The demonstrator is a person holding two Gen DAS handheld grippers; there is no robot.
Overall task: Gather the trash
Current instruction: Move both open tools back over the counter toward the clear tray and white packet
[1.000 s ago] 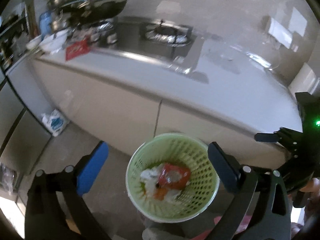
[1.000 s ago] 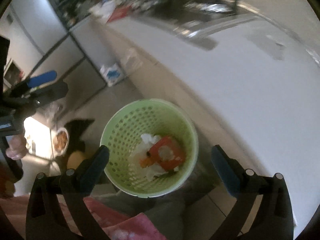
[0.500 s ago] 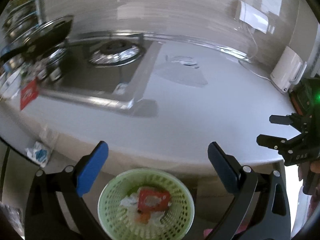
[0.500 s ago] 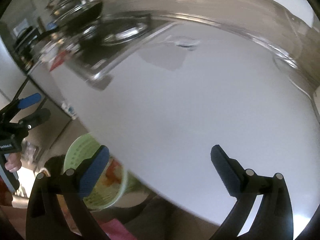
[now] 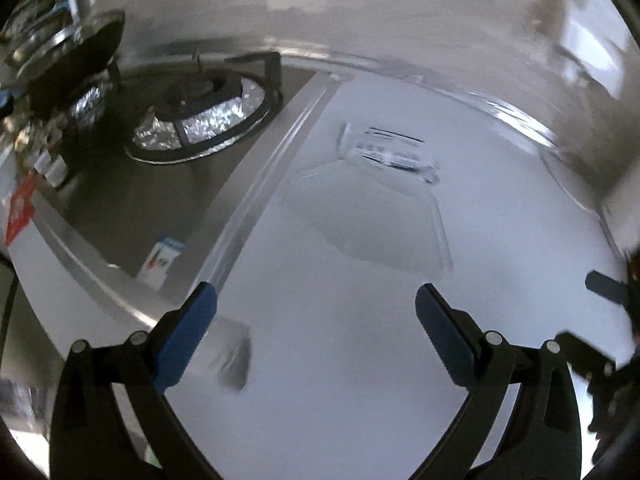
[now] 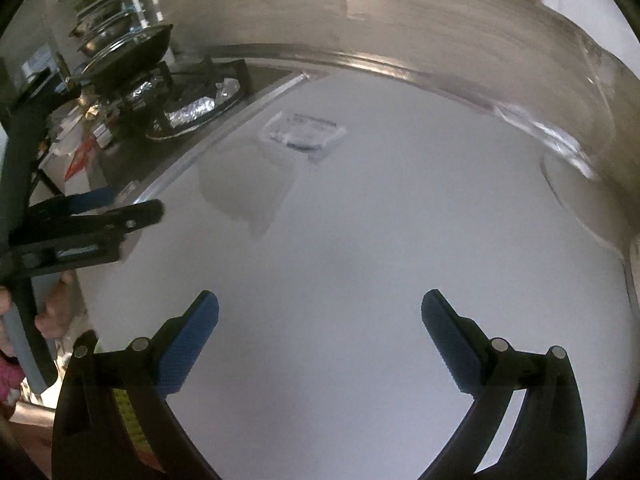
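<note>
A clear plastic wrapper with dark print (image 5: 390, 154) lies flat on the white countertop (image 5: 340, 320) near the back, right of the stove. It also shows in the right wrist view (image 6: 306, 134). My left gripper (image 5: 316, 332) is open and empty above the counter's front, well short of the wrapper. My right gripper (image 6: 320, 336) is open and empty over the counter, also well short of it. The left gripper shows from the side in the right wrist view (image 6: 100, 208). The green basket is out of view.
A steel gas stove (image 5: 200, 120) with foil around the burner sits left of the wrapper, with a black pan (image 6: 128, 54) behind it. A red packet (image 5: 20, 208) and small jars lie far left. The tiled wall (image 5: 360, 20) rises behind the counter.
Both grippers have swung up from the green basket on the floor to over the countertop. The basket has dropped out of view and the clear wrapper now lies ahead.
</note>
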